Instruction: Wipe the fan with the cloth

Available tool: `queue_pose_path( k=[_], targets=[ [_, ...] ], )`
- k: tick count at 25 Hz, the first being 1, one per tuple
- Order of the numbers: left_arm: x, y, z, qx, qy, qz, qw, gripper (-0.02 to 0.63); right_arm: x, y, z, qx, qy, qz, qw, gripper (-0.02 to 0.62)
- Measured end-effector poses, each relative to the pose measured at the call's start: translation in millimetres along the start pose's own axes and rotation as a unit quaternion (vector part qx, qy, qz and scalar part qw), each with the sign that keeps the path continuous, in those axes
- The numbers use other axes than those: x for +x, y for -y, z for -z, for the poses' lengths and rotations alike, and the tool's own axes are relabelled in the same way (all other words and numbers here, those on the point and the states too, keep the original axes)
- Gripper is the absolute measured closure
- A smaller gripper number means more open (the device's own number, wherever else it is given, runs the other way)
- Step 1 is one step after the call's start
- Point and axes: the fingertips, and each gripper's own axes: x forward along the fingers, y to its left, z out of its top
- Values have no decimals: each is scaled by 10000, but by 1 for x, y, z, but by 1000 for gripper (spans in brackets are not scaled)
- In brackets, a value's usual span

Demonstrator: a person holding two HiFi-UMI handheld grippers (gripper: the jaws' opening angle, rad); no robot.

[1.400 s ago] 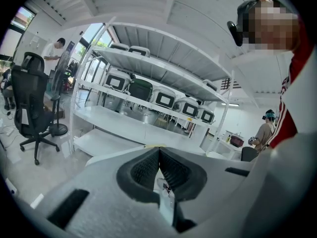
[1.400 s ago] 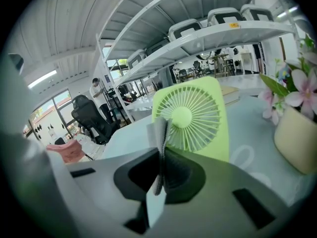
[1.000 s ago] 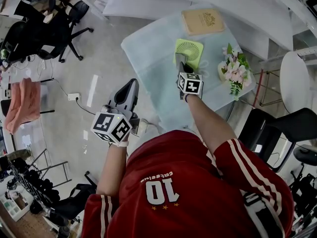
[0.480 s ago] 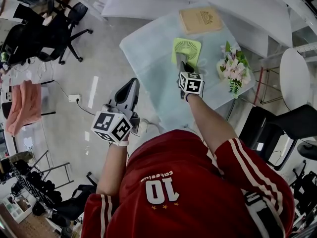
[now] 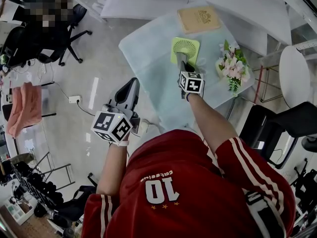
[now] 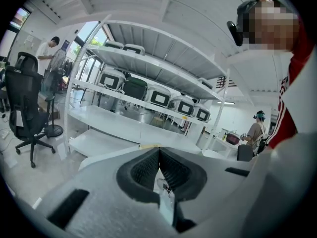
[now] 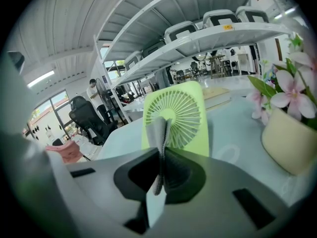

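A small lime-green square fan (image 5: 185,48) stands on the pale tablecloth, and the right gripper view shows its round grille (image 7: 179,114) close ahead. My right gripper (image 7: 162,151) is shut on a folded grey cloth (image 7: 159,133), whose upper edge rises in front of the fan's grille. In the head view that gripper (image 5: 184,66) sits just on the near side of the fan. My left gripper (image 5: 132,86) hangs over the floor left of the table. Its jaws (image 6: 159,151) are shut with nothing between them.
A pot of pink flowers (image 5: 232,66) stands right of the fan, close to my right gripper (image 7: 292,128). A tan book (image 5: 199,18) lies at the table's far end. Office chairs (image 5: 54,33), white shelving (image 6: 148,98) and a white round stool (image 5: 294,81) surround the table (image 5: 148,58).
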Motion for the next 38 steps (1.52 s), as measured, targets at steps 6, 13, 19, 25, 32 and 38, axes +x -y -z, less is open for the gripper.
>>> queue_pose_path(
  k=[6,13,19,25,32,38],
  targets=[
    [2,4,0,3,6,52,10000,604,-4,4,-1,16,33,36,10000,584],
    [5,8,1,11,-12,101,9999,604,-9,12,0,45,31,111,9999,584],
    [11,11,1,13,-9,154,9999,604,-11,18,0,77,34,161,9998,584],
    [16,14,0,11,-13,189,9998,604,-12,25,0,64,23,207,9998,584],
    [19,17,2,4,-25,233,9997,604,-14,33,0,70,28,284,9996,584],
    [22,19,1,-7,-15,248,9997,604,-16,37,-1,83,19,302,9995,584]
  ],
)
